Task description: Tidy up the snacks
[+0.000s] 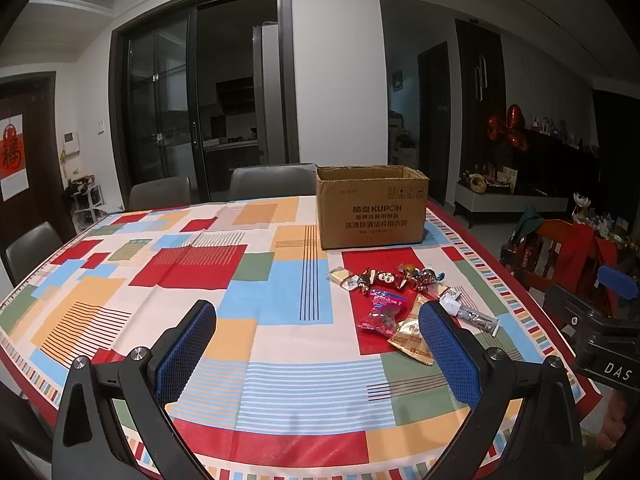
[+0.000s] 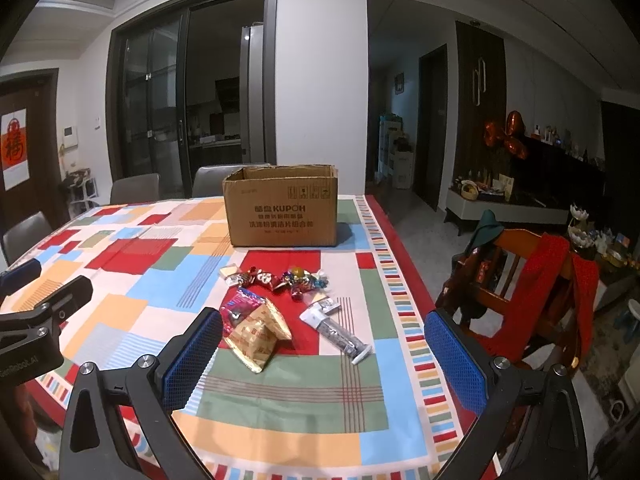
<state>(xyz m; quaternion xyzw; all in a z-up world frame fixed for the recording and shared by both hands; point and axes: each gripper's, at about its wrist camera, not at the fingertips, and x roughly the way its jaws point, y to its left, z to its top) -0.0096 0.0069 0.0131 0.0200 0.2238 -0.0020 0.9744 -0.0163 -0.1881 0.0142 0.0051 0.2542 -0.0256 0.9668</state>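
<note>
Left gripper (image 1: 316,322): spread wide, empty, poised over bare cloth.
Right gripper (image 2: 323,330): spread wide, empty, snacks (image 2: 280,300) just ahead between its fingers.
Cardboard box (image 2: 282,210): beyond the snacks, top open, likely their destination.

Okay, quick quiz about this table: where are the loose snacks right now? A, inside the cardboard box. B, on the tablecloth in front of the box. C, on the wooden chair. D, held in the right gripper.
B: the snacks lie spread on the tablecloth on the near side of the cardboard box, and the right gripper is open and holds nothing.
</note>
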